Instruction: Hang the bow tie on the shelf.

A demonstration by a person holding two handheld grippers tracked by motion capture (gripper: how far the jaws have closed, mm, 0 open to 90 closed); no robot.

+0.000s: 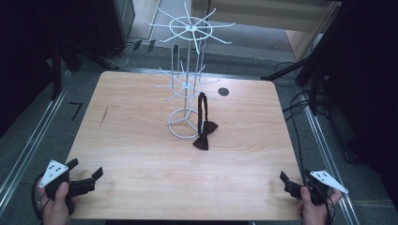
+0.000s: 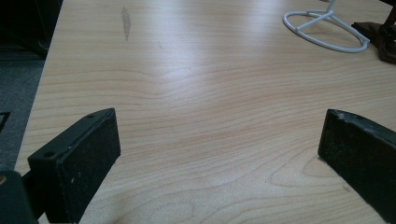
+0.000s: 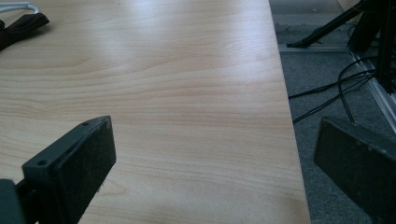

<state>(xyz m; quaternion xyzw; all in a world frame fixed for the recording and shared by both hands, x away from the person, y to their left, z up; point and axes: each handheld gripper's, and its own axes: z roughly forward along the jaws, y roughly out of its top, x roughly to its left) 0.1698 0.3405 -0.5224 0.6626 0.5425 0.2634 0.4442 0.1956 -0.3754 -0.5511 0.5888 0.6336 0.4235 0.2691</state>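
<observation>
You held both tools at the near corners of the table (image 1: 141, 178), well apart from the work: your left gripper (image 1: 91, 180) sat at the near left corner with its jaws spread wide over bare wood, grasping nothing, and your right gripper (image 1: 292, 185) sat at the near right edge, likewise released, one jaw over the wood and the other past the edge above the floor. The dark red bow tie (image 1: 204, 136) was at the middle of the table, its knot resting on the wood just beside the ring base of the white wire rack (image 1: 187, 82), with its strap running up and looped over one of the rack's lower arms. In the left gripper view the ring base (image 2: 327, 30) and a corner of the bow tie (image 2: 385, 39) lay far ahead to the right. The rack looked light and tall, so I judged the main risk to be tipping or dragging it: a pull on the strap sideways instead of up and off the arm would probably have carried the whole stand along. The thin strap could also have slipped from flat jaws, or snagged on a neighbouring arm. No brand or label could be read; a dark mark like a "7" lay on the floor (image 1: 75, 110) left of the table.
</observation>
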